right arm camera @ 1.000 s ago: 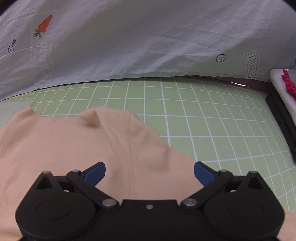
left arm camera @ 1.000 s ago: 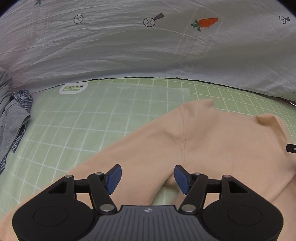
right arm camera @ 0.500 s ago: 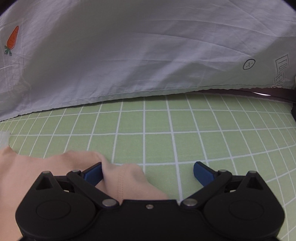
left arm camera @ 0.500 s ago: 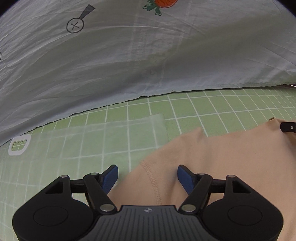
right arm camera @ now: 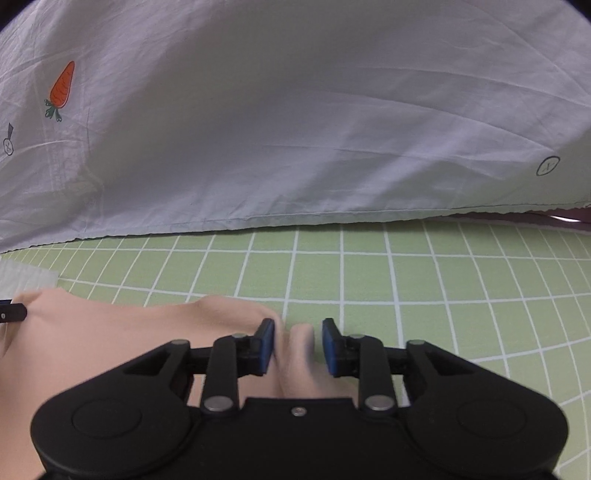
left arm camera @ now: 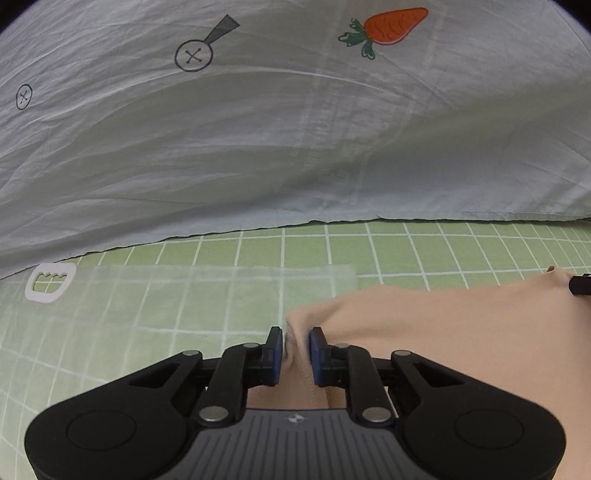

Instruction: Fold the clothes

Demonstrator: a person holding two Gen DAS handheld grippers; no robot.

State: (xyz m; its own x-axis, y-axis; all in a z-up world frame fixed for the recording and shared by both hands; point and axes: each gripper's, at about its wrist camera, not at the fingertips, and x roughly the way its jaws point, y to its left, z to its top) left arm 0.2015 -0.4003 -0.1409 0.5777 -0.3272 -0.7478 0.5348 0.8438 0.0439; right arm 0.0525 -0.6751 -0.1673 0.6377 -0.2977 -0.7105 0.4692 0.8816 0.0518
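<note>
A soft peach-coloured knit garment (left arm camera: 443,332) lies on the green white-gridded surface (right arm camera: 406,280), its near edge bunched into rumpled ridges at both corners. The left gripper (left arm camera: 296,350) is pinched tight on one puckered corner. The right gripper (right arm camera: 297,345) stands slightly wider, its blue pads (right arm camera: 266,345) around a raised fold of the same cloth (right arm camera: 129,343).

Peach cloth on a green grid, pale sheet behind

The garment (left arm camera: 424,332) is plain peach. The mat (right arm camera: 406,280) under it is light green with white grid lines. The sheet (left arm camera: 258,147) is pale grey-blue, printed with an orange carrot (left arm camera: 391,26) with green leaves and black button outlines. Both grippers are black — the pads (left arm camera: 275,350) blue. A white tag (left arm camera: 50,282) lies on the mat's left.
</note>
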